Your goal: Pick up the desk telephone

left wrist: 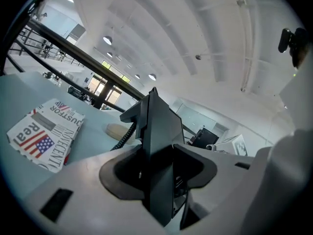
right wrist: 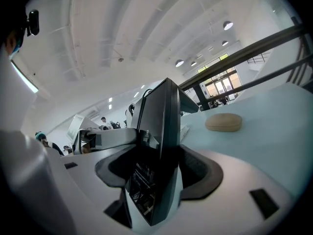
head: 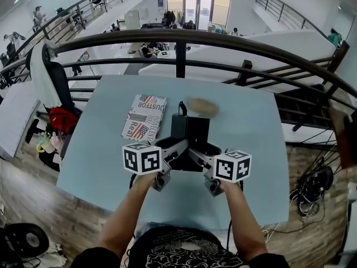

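The black desk telephone (head: 189, 129) hangs above the light blue table (head: 251, 149), clamped from both sides. My left gripper (head: 177, 149) is shut on its left edge and my right gripper (head: 202, 151) on its right edge. In the left gripper view the telephone (left wrist: 159, 131) stands edge-on between the white jaws of the left gripper (left wrist: 161, 180), and its coiled cord (left wrist: 125, 135) trails down to the left. In the right gripper view the right gripper (right wrist: 156, 177) pinches the telephone (right wrist: 159, 126) the same way, keypad side showing low down.
A booklet with flag print (head: 145, 116) lies on the table left of the telephone. A tan oval object (head: 202, 106) lies just beyond it. A dark curved railing (head: 178, 43) runs along the table's far edge. An office chair with a red bag (head: 60, 119) stands at the left.
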### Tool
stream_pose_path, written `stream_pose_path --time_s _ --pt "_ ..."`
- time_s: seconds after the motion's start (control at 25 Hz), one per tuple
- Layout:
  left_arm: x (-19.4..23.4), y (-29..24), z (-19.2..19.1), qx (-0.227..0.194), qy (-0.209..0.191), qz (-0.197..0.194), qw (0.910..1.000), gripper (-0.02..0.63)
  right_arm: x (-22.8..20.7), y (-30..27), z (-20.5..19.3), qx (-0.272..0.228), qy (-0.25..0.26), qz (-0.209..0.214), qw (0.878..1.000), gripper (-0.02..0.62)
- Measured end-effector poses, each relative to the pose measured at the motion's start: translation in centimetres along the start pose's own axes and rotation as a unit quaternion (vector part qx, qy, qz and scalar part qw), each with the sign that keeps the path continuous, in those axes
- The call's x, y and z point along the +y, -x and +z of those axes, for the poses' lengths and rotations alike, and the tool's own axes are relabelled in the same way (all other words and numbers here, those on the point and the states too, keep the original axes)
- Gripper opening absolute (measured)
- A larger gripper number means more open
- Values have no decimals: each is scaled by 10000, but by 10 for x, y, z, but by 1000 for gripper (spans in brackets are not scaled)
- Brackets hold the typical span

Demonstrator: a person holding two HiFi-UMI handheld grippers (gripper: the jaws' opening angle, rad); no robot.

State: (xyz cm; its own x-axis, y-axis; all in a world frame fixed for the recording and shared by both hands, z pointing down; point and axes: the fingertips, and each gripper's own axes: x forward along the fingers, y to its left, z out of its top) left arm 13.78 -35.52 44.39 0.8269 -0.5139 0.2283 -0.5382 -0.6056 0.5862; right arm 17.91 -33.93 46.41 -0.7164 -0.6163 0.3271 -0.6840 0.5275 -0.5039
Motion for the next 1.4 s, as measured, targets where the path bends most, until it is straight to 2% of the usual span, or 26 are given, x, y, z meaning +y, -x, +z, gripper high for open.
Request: stream_pose_path --time_s 0.44,0.88,1.12,1.4 --pt "-21 44 49 -393 -506 -255 9976 198 55 -2 41 -471 518 -106 9975 267" --pt "-46 74 83 -716 -967 -529 9913 198 94 7 71 -925 999 -228 9904 267" --pt "-59 81 93 -842 -1201 -646 9871 198 105 14 81 -1132 1199 -274 9859 267" --pt "-63 81 92 -819 -1211 -731 9866 198 107 18 80 -1153 1247 -370 9848 267"
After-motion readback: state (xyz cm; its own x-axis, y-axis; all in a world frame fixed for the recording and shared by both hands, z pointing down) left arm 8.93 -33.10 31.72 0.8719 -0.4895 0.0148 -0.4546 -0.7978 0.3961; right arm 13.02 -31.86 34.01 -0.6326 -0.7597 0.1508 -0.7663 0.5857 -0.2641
